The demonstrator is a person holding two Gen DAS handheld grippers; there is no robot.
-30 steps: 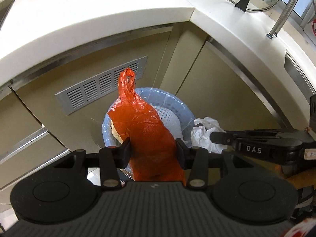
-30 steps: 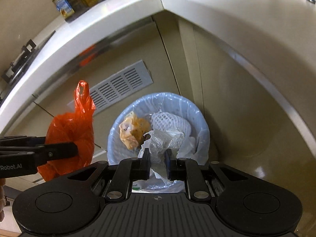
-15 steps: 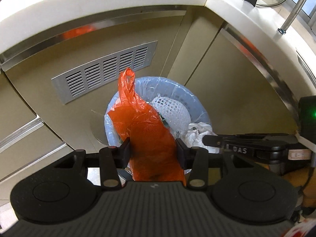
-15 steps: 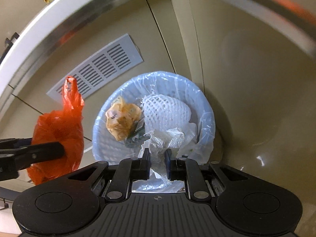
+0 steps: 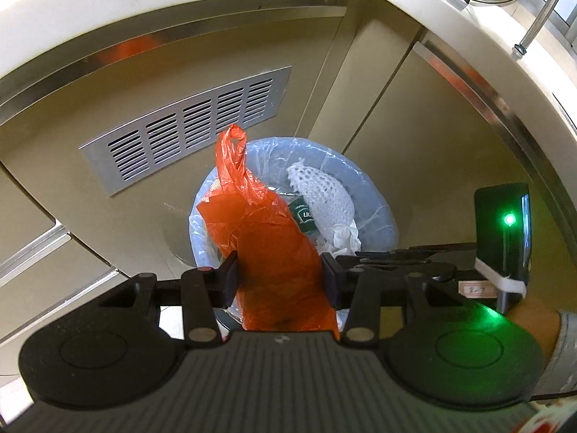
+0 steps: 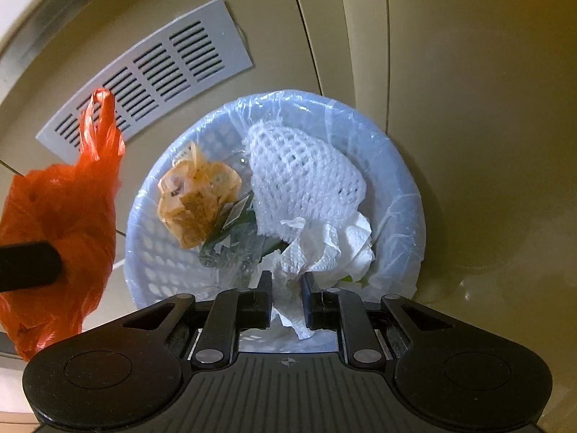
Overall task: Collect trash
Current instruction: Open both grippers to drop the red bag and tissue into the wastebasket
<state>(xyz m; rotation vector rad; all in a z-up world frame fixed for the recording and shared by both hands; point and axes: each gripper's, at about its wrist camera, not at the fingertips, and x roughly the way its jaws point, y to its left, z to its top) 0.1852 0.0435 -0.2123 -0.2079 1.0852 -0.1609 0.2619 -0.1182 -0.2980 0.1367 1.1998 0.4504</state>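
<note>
I have the crumpled white paper towel (image 6: 324,249) pinched in my right gripper (image 6: 287,297), jaws nearly closed on it, directly above the lined wastebasket (image 6: 404,195); it is not yet dropped. My left gripper (image 5: 279,276) clamps a bunched orange plastic bag (image 5: 267,238) about half open, over the basket's near rim. Inside already lie a white foam fruit net (image 6: 303,176) and a crushed yellowish wrapper (image 6: 196,198). Both releases remain, I judge.

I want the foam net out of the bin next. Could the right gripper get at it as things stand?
Probably not yet: the right gripper is shut on the crumpled paper towel. The white foam net itself lies exposed on top in the bin, just beyond.
</note>
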